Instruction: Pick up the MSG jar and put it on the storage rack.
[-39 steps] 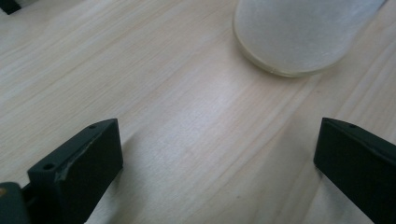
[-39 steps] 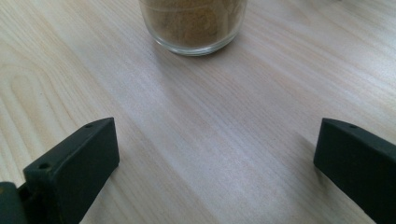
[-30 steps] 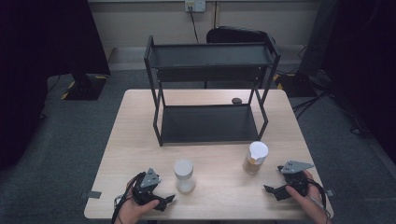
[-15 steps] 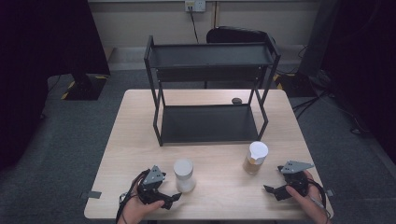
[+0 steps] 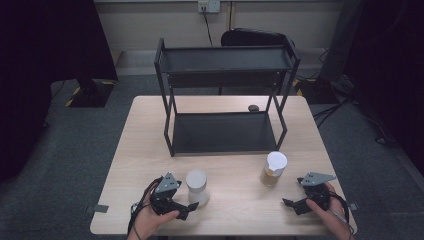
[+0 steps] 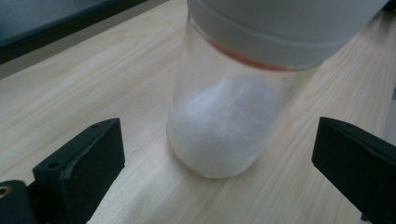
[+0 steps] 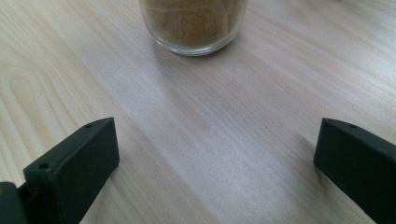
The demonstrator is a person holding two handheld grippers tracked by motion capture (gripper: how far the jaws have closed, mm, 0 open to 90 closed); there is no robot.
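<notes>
So the left gripper (image 5: 186, 209) is spread wide with the white-powder jar (image 5: 196, 185) sitting right between its jaws, not pinched yet as far as I can tell. The right gripper (image 5: 296, 204) is just as wide, with the brown-spice jar (image 5: 273, 169) a bit ahead of it on the table (image 5: 235, 210). Both jars stand in front of the black shelf rack (image 5: 225, 131), and both shelves are bare, so I'd say basically everything's still left to do.

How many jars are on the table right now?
2. The jar of white powder stands front left, between the open fingers of the left gripper. The jar of brown powder stands front right, ahead of the right gripper.
</notes>
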